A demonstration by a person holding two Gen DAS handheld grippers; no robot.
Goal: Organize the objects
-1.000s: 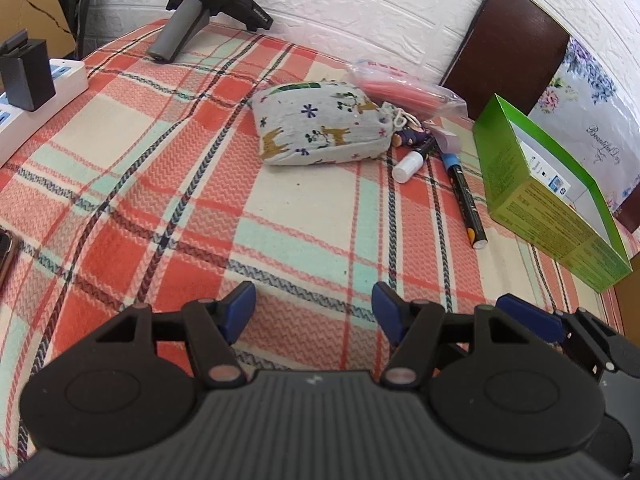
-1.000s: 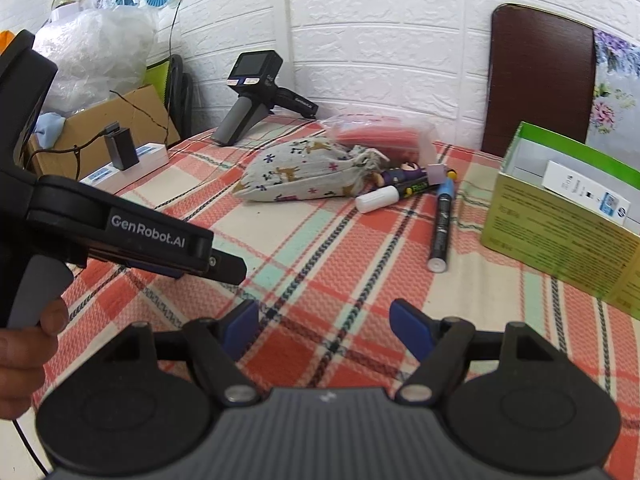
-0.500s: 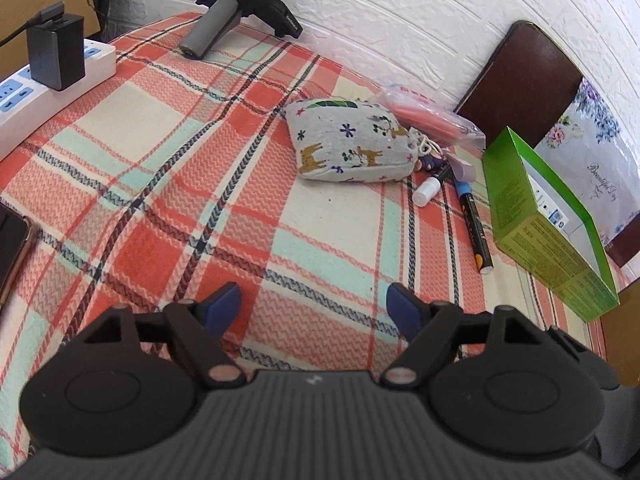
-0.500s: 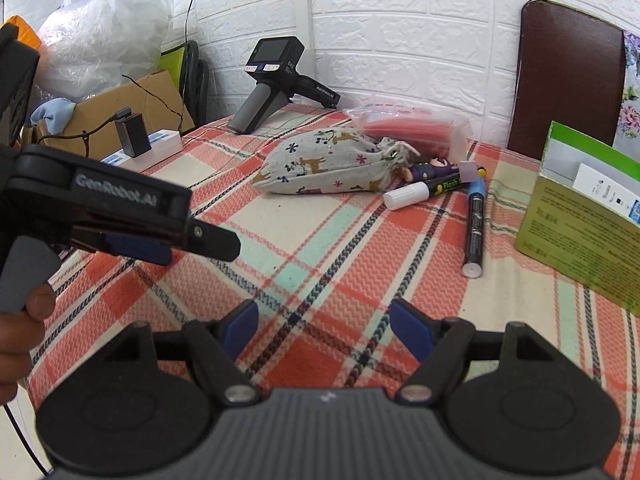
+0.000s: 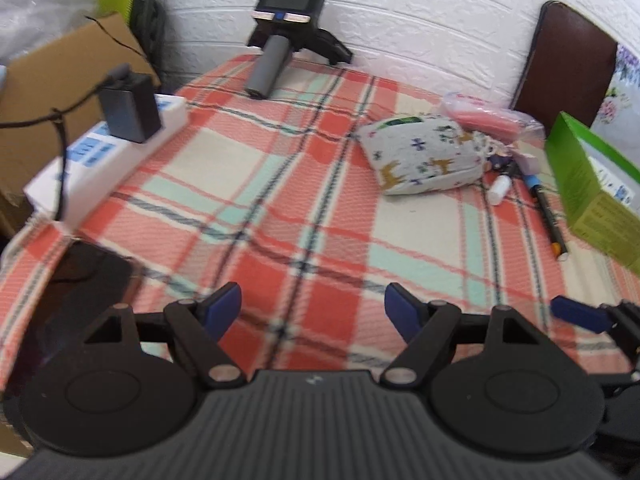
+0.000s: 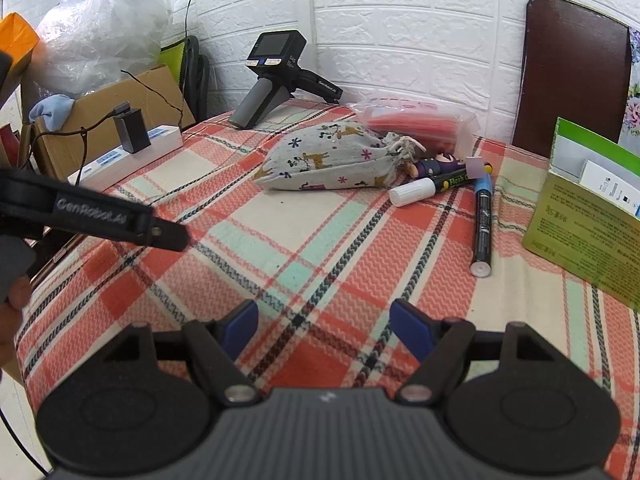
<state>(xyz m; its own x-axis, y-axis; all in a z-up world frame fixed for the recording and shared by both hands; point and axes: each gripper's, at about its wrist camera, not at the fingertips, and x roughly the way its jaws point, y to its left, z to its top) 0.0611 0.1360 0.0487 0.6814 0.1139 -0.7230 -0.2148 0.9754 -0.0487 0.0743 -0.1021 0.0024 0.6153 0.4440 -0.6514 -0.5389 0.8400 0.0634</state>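
Both empty: the left gripper [image 5: 313,312], jaws closing slightly, and the wide-open right gripper [image 6: 323,327] hover short of the pouch [image 6: 332,160] ahead, probably choosing a first pick.

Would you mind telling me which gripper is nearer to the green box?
Right. The right gripper hovers just left of the green box; the left gripper, jaws empty and closing slightly, sits farther left.

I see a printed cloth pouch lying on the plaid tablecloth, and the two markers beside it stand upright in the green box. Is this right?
Not quite. The markers do not stand in the green box; they lie flat on the plaid tablecloth, between the printed cloth pouch and the box. The right wrist view shows it.
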